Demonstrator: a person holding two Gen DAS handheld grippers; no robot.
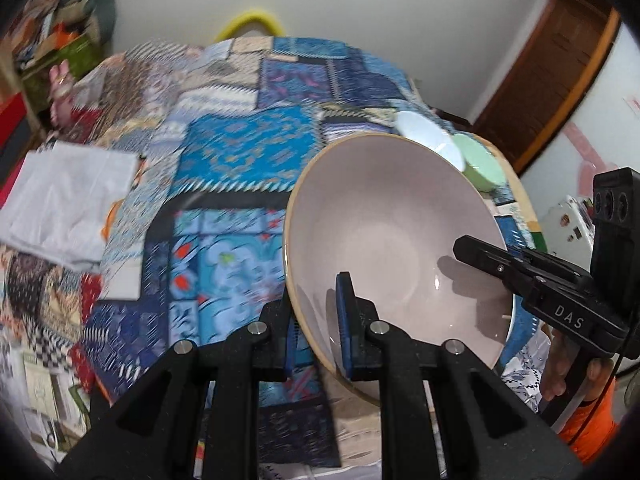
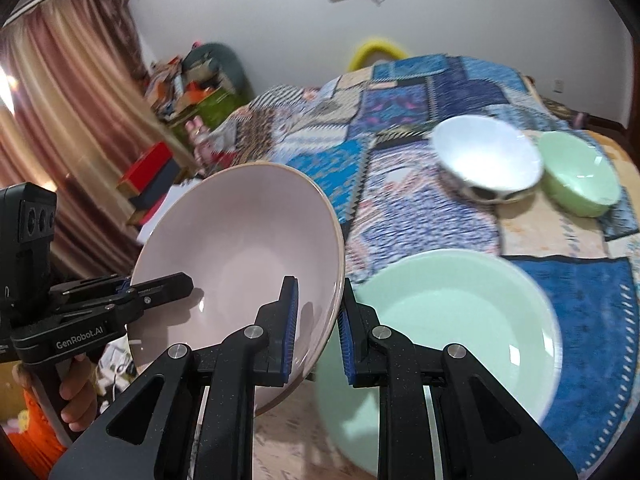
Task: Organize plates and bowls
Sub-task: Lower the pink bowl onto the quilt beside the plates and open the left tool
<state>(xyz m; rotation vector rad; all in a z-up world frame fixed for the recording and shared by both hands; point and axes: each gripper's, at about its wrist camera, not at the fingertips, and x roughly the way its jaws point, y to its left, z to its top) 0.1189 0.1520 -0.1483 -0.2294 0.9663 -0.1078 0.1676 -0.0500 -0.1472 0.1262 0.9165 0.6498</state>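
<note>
A large pale pink bowl (image 1: 392,232) (image 2: 240,240) hangs tilted above the table, carried between both grippers. My left gripper (image 1: 316,312) (image 2: 180,282) is shut on one side of its rim, one finger inside and one outside. On the opposite side of the rim my right gripper (image 2: 318,312) (image 1: 468,248) is shut in the same way. Just right of the pink bowl, in the right wrist view, a light green plate (image 2: 460,320) lies on the table. Farther back sit a white bowl (image 2: 486,158) (image 1: 424,132) and a small green bowl (image 2: 576,172) (image 1: 478,162), side by side.
A blue patchwork cloth (image 1: 240,152) (image 2: 400,92) covers the round table. A folded white cloth (image 1: 68,200) lies at its left edge. Boxes and clutter (image 2: 188,80) stand by the curtain (image 2: 72,92). A hand (image 2: 76,392) in an orange sleeve grips the left handle.
</note>
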